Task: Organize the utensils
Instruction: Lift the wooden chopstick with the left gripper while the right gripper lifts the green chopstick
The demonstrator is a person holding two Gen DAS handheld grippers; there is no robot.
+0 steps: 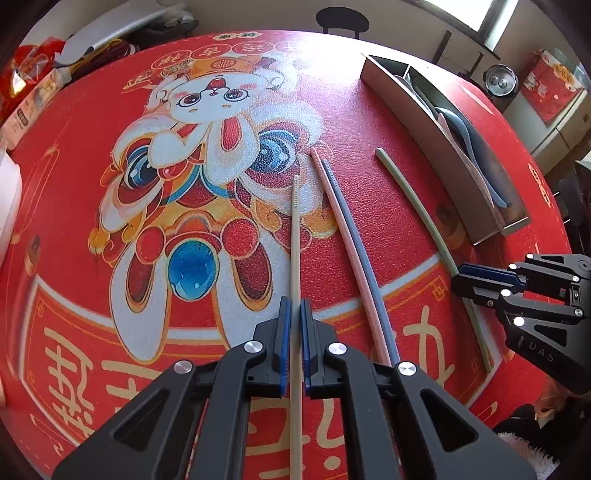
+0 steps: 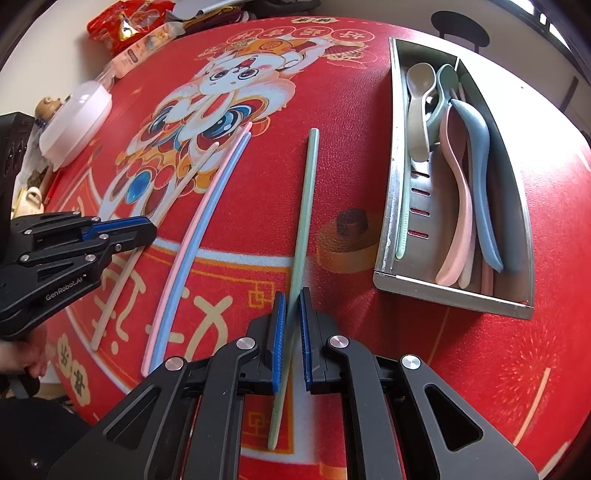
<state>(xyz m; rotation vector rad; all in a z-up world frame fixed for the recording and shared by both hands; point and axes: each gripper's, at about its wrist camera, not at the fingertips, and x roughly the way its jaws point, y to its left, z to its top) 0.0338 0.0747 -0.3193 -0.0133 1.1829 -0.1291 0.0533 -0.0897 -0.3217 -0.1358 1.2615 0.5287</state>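
My left gripper (image 1: 295,310) is shut on a beige chopstick (image 1: 295,229) that runs forward over the red mat (image 1: 369,122). A pink chopstick (image 1: 347,236) and a blue chopstick (image 1: 364,243) lie side by side just to its right. My right gripper (image 2: 292,301) is shut on a green chopstick (image 2: 306,199), which crosses its pads at a slant. The metal utensil tray (image 2: 391,206) stands to the right. Several spoons (image 2: 476,173) and a green chopstick (image 2: 402,221) lie in the tray. In the right wrist view the left gripper (image 2: 149,230) shows at the left edge.
The mat is red with a printed lion-dance rabbit. At its far left edge sit a white lidded dish (image 2: 75,122), snack packets (image 2: 125,26) and small clutter. A black stool (image 1: 341,20) stands beyond the table. A hand (image 2: 22,358) grips the left tool's handle.
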